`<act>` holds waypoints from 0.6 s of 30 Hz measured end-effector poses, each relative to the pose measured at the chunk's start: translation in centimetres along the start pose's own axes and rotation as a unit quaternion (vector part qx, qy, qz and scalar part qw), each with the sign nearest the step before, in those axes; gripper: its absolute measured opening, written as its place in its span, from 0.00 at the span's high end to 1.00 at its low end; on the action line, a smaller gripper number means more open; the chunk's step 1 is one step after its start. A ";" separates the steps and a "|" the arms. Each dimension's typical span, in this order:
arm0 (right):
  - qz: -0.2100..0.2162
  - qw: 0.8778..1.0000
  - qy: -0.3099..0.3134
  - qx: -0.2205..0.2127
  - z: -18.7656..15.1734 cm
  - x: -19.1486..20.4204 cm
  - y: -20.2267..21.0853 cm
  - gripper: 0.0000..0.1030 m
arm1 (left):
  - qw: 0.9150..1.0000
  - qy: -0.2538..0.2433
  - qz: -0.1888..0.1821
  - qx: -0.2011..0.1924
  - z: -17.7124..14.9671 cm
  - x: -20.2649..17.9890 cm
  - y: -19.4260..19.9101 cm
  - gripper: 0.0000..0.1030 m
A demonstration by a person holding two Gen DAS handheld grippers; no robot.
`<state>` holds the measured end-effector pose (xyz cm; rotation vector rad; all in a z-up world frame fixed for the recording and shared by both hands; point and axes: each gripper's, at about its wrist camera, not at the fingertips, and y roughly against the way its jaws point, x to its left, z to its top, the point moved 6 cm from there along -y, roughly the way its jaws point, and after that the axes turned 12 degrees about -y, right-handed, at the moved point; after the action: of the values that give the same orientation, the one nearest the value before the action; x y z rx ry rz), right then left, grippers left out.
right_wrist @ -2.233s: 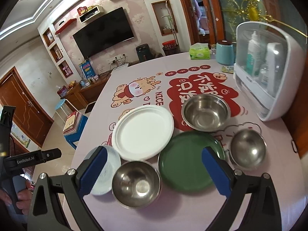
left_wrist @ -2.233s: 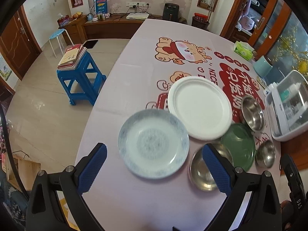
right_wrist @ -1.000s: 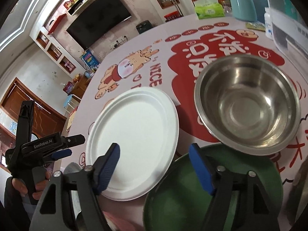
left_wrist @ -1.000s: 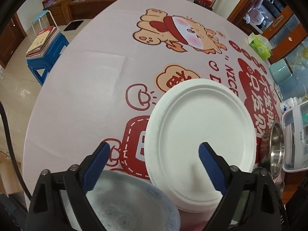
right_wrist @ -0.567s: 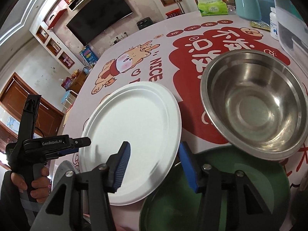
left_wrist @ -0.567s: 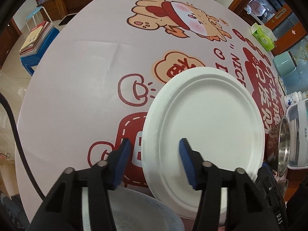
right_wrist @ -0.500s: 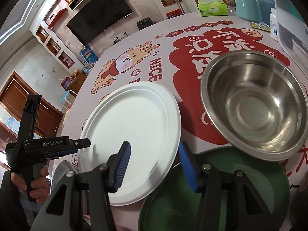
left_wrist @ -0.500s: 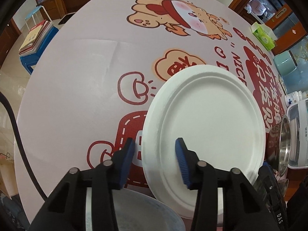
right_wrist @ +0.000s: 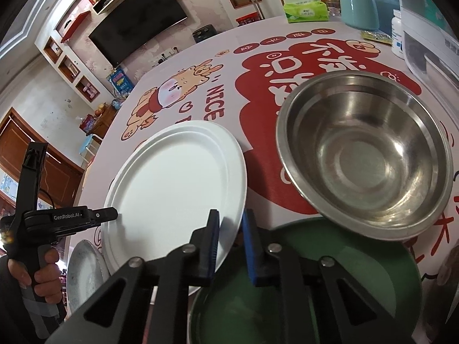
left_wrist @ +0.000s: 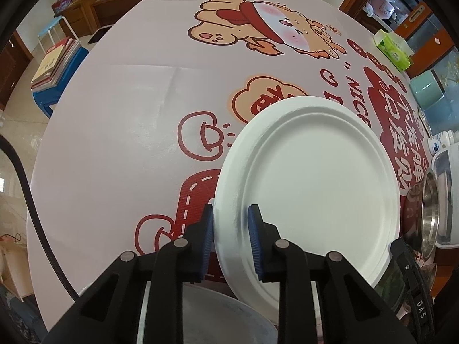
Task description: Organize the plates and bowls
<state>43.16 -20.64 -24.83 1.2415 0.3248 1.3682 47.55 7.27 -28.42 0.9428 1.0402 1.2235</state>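
1. Cartoon-printed cloth covers the surface (left_wrist: 114,114); the white plate (left_wrist: 309,189) lies on it beside the steel bowl (right_wrist: 364,166).
2. My left tool (left_wrist: 231,223) is closing on the plate's near rim; my right tool (right_wrist: 231,229) is clamped on its opposite edge.
3. It looks light, thin and bendy, so I'd lift evenly by both rims.

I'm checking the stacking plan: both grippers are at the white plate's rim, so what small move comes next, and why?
Probably lift the white plate slightly. The left gripper is closing on its rim, the right gripper pinches the opposite edge, and it overlaps the green plate.

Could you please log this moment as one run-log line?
left tongs: closing on white plate rim | right tongs: shut on opposite rim | plate: on table
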 end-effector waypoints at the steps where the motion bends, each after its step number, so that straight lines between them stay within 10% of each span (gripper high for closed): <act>1: 0.000 1.000 -0.001 0.000 0.0 0.0 0.1 0.85 | 1.000 0.000 0.001 -0.001 -0.1 0.0 0.1 0.78; 18: 0.024 0.999 0.004 -0.036 0.6 1.4 3.5 0.85 | 0.997 -0.007 -0.009 -0.070 0.7 -0.2 5.2 0.78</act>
<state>42.11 -20.71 -21.14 1.1913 0.2503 1.4130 46.84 7.65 -23.22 0.8303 0.9363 1.2561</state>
